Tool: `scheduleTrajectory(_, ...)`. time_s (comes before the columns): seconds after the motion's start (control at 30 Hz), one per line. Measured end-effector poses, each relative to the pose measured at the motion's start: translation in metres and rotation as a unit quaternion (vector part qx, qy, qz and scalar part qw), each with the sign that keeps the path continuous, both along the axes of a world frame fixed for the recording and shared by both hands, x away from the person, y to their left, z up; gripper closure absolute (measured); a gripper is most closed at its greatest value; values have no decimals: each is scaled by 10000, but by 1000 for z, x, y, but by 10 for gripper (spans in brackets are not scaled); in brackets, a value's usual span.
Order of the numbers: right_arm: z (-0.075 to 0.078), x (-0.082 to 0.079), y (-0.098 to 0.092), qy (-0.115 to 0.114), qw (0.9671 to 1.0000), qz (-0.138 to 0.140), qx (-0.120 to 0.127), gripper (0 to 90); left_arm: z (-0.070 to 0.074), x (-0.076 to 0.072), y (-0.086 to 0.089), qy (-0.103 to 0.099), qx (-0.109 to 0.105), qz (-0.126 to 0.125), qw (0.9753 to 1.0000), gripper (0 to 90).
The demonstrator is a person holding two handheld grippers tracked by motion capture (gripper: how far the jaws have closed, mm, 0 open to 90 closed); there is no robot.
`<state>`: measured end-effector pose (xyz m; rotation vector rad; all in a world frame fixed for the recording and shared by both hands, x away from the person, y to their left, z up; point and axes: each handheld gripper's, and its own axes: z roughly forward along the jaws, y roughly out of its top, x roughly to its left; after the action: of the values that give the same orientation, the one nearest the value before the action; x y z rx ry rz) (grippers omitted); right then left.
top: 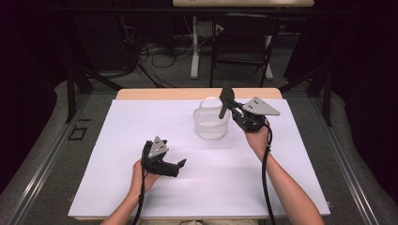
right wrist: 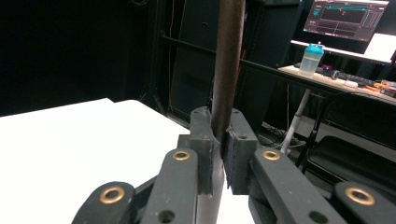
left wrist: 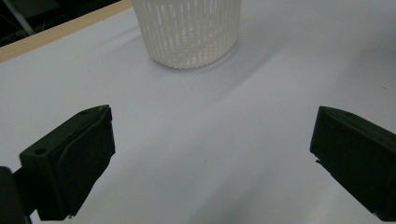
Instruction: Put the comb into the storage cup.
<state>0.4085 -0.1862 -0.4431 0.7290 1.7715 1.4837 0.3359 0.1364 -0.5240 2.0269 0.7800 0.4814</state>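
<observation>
A white slotted basket (top: pixel 212 124) stands on the white table cover (top: pixel 141 122), a little beyond the middle. My right gripper (top: pixel 236 111) is lifted just right of the basket and shut on a dark flat tool (top: pixel 226 99), whose broad end rises over the basket's right rim. In the right gripper view the tool's dark shaft (right wrist: pixel 228 60) runs straight up between the clamped pads of the right gripper (right wrist: pixel 223 140). My left gripper (top: pixel 181 164) rests low on the table's near left, open and holding nothing. Its jaws stand wide apart around the left gripper (left wrist: pixel 210 154), with the basket (left wrist: pixel 187 32) ahead.
The table's wooden far edge (top: pixel 197 93) lies behind the basket. Beyond it stand a black chair (top: pixel 244 42) and a white desk leg (top: pixel 194 47) among floor cables. A desk with a monitor (right wrist: pixel 348 18) and a blue-lidded bottle (right wrist: pixel 311 59) is in the background.
</observation>
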Motion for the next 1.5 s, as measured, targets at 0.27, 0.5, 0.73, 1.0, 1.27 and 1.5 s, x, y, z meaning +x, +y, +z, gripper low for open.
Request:
scheduleTrajectory(0.27, -4, 2, 2, -54, 9996, -106, -238, 838, 0, 0, 0, -18, -24, -3, 10000, 2)
scheduleTrajectory(0.5, -8, 4, 4, -20, 9994, -130, -328, 838, 0, 0, 0, -11, -5, -14, 10000, 2)
scheduleTrajectory(0.73, -10, 6, 2, 25, 9992, -139, -372, 837, 0, 0, 0, -19, 2, -20, 10000, 2)
scheduleTrajectory(1.0, -14, 8, 4, 41, 9989, -152, -445, 837, 0, 0, 0, -18, 6, -15, 10000, 2)
scheduleTrajectory(1.27, -18, 9, 6, 67, 9987, -120, -499, 835, 0, 0, 0, -23, 4, -16, 10000, 2)
scheduleTrajectory(1.5, -20, 10, 7, 49, 9984, -125, -546, 836, 0, 0, 0, -25, 11, -22, 10000, 2)
